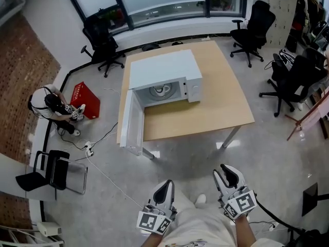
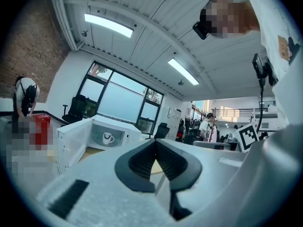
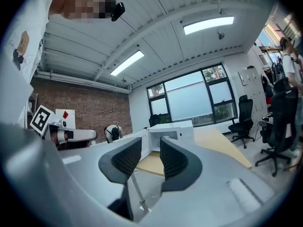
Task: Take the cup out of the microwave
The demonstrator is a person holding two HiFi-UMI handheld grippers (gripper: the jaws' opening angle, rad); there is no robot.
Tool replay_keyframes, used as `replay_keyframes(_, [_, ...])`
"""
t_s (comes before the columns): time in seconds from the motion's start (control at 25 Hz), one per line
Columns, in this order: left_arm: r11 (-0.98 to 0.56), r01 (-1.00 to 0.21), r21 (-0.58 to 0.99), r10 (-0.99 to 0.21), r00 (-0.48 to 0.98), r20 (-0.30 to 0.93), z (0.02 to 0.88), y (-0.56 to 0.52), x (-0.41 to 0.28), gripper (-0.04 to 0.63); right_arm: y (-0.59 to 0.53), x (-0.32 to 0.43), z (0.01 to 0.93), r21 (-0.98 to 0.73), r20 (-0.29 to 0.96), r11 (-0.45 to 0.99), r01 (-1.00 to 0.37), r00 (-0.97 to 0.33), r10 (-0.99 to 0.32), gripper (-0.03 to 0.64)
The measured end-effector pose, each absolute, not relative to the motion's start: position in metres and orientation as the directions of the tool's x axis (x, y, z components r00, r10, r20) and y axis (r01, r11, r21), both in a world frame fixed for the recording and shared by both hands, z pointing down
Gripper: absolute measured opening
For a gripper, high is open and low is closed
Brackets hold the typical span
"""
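Cup (image 1: pixel 160 90) way ahead of left tongs (image 1: pixel 164 189) and right tongs (image 1: pixel 230 176)
Left clenched, right released; rushing in could clip the open door (image 1: pixel 132 122).

The right gripper (image 3: pixel 150 148) points level, its dark fingers (image 3: pixel 127 161) apart with nothing between them. Beyond them a white microwave (image 3: pixel 180 130) sits on a wooden counter (image 3: pixel 222 148), its door (image 3: pixel 145 144) swung open to the left. Black office chairs (image 3: pixel 244 117) stand at the right, near large windows (image 3: pixel 196 98). A brick wall (image 3: pixel 80 109) runs along the left.
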State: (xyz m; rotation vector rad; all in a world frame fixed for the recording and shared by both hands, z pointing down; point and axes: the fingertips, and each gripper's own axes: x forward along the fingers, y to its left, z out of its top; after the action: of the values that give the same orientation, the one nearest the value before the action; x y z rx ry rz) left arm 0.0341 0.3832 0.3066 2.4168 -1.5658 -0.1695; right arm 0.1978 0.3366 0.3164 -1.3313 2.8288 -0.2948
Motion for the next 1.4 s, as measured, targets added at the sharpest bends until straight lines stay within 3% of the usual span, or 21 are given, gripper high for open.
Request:
replay_keyframes(0.32, [-0.385, -0.87, 0.309, -0.905, 0.421, 0.056, 0.307, 0.33, 0.031, -0.002, 0.278, 0.18, 0.319, -0.174, 0.105, 0.63, -0.757, -0.65, -0.753, 0.121])
replay_keyframes(1.08, [-0.508, -0.791, 0.342, -0.823, 0.563, 0.079, 0.317, 0.11, -0.06, -0.002, 0.052, 0.056, 0.318, -0.194, 0.118, 0.59, -0.784, -0.616, -0.779, 0.094])
replay_keyframes(1.28, [-0.468, -0.846, 0.254, -0.861, 0.502, 0.084, 0.34, 0.061, -0.065, 0.0, 0.028, 0.056, 0.328, -0.21, 0.13, 0.611, -0.763, -0.641, -0.756, 0.108])
replay_keyframes(1.32, [-0.449, -0.865, 0.226, -0.874, 0.477, 0.091, 0.348, 0.05, -0.067, 0.013, 0.026, 0.057, 0.33, -0.212, 0.137, 0.609, -0.764, -0.64, -0.756, 0.11])
replay_keyframes(1.4, [-0.39, -0.902, 0.184, -0.905, 0.413, 0.106, 0.368, 0.024, -0.073, 0.106, 0.022, 0.061, 0.334, -0.217, 0.149, 0.605, -0.766, -0.639, -0.755, 0.11])
